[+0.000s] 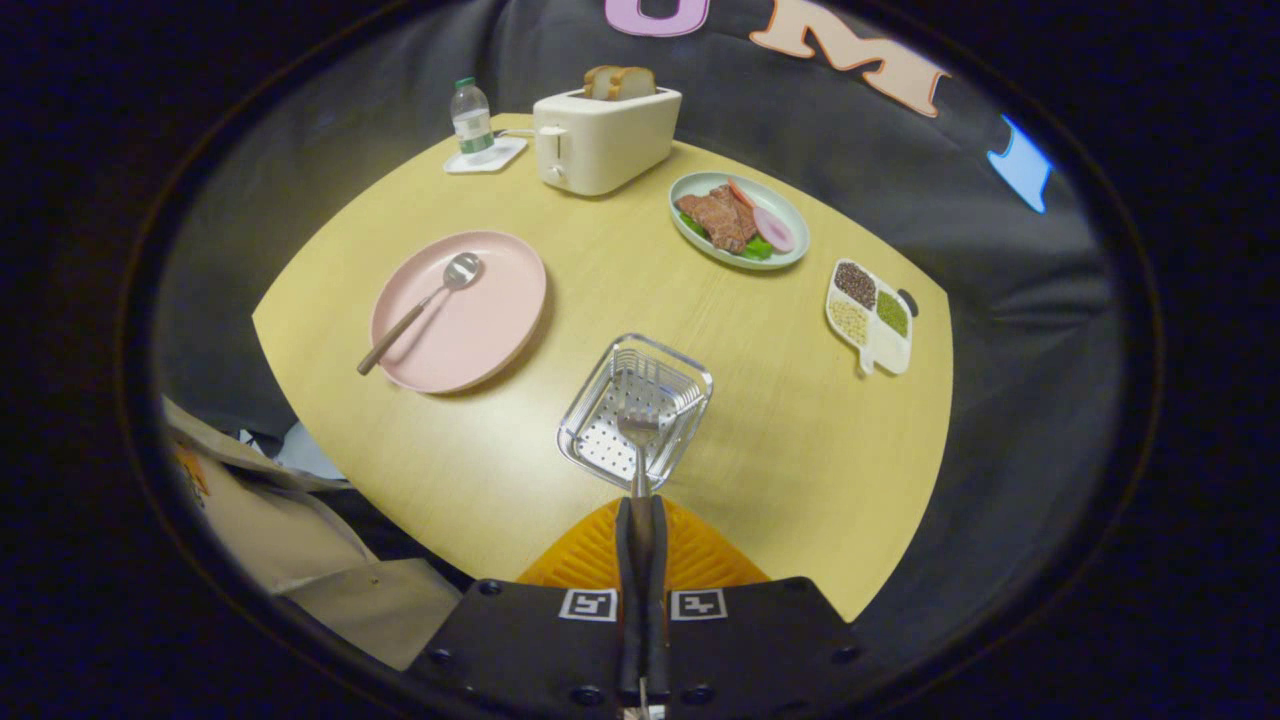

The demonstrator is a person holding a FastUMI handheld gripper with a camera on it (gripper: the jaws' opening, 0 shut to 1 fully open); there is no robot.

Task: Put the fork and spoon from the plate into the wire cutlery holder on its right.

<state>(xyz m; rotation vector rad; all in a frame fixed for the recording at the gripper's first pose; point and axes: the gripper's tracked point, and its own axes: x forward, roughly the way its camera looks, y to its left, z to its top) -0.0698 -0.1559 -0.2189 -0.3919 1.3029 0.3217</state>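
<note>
Gripper view: claw [641, 500] grips fork [638, 440], tines over holder [636, 412], positioned for release; spoon [425, 308] lies on plate [490, 330].

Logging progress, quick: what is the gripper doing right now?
Gripper: shut on the fork, its tines over the wire holder.

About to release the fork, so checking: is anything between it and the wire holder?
Nothing visible. The gripper is shut on the fork, whose tines hang over the open wire cutlery holder. The spoon lies apart on the pink plate.
</note>
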